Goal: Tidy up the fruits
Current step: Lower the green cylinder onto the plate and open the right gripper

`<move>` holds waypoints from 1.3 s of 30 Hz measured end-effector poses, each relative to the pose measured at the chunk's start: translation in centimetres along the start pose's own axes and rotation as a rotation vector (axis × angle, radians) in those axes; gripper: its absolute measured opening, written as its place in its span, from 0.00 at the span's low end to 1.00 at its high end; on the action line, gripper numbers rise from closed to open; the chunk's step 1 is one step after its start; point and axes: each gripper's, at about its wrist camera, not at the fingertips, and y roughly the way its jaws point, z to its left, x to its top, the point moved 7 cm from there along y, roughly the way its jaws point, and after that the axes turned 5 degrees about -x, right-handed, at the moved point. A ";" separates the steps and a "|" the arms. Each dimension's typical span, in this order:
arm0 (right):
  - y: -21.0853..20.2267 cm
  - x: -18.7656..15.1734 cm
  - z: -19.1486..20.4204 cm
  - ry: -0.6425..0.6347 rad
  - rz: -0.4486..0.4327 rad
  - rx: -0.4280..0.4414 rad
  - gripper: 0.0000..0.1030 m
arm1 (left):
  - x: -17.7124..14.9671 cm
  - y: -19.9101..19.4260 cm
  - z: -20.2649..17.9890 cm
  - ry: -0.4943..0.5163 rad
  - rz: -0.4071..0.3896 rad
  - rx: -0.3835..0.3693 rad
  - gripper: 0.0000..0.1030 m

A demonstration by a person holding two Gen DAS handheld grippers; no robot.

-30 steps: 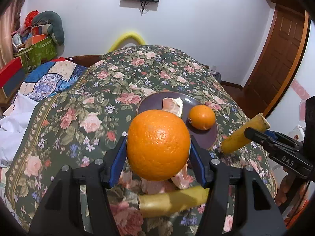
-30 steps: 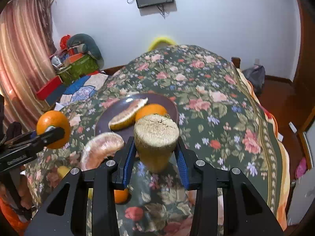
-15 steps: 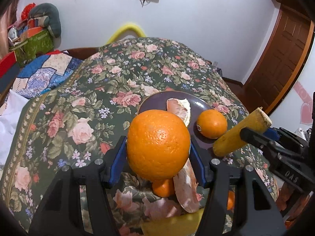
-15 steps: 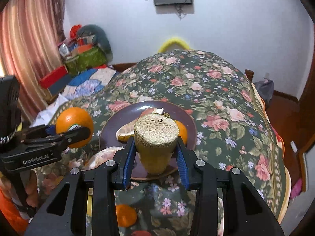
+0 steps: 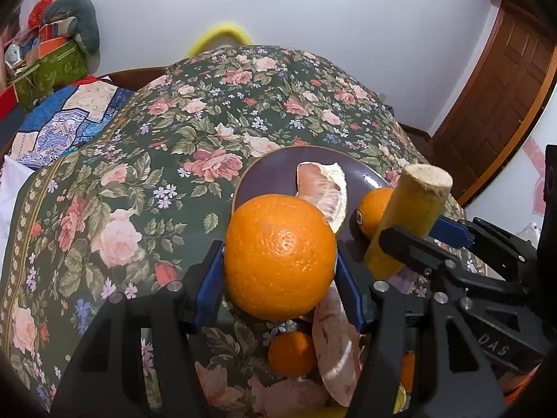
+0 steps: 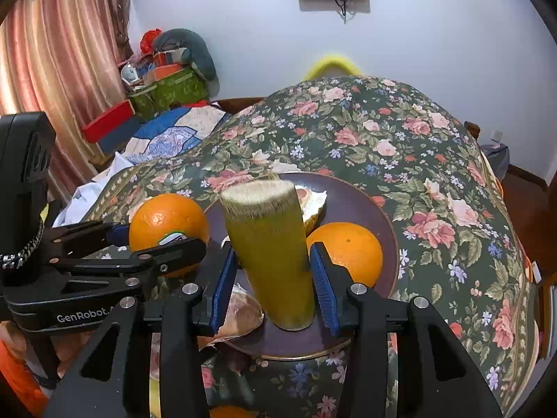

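My left gripper (image 5: 280,266) is shut on a large orange (image 5: 280,256), held just left of a dark purple plate (image 5: 271,170); that orange also shows in the right wrist view (image 6: 169,224). My right gripper (image 6: 275,278) is shut on a yellow-green sugarcane piece (image 6: 269,250), whose lower end rests on the plate (image 6: 351,205). The plate holds an orange (image 6: 348,250) and a peeled pomelo segment (image 5: 323,190). The sugarcane also shows in the left wrist view (image 5: 407,219).
A floral cloth (image 5: 146,181) covers the table. A small orange (image 5: 290,353) and a pomelo segment (image 5: 336,345) lie on the cloth below my left gripper. Cluttered boxes (image 6: 163,87) stand far left; a wooden door (image 5: 494,97) is right.
Both grippers have moved forward toward the plate. The sugarcane end has come down onto the plate, and the large orange is now at the plate's left rim.
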 end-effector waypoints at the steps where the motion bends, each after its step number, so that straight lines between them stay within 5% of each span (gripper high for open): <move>1: 0.0 -0.1 -0.1 0.008 0.002 0.008 0.39 | 0.0 0.1 0.0 0.001 0.003 0.000 0.58; 39: -1.7 0.8 -2.6 0.061 -0.043 0.014 0.51 | -0.4 0.3 -0.7 0.028 0.028 -0.026 0.58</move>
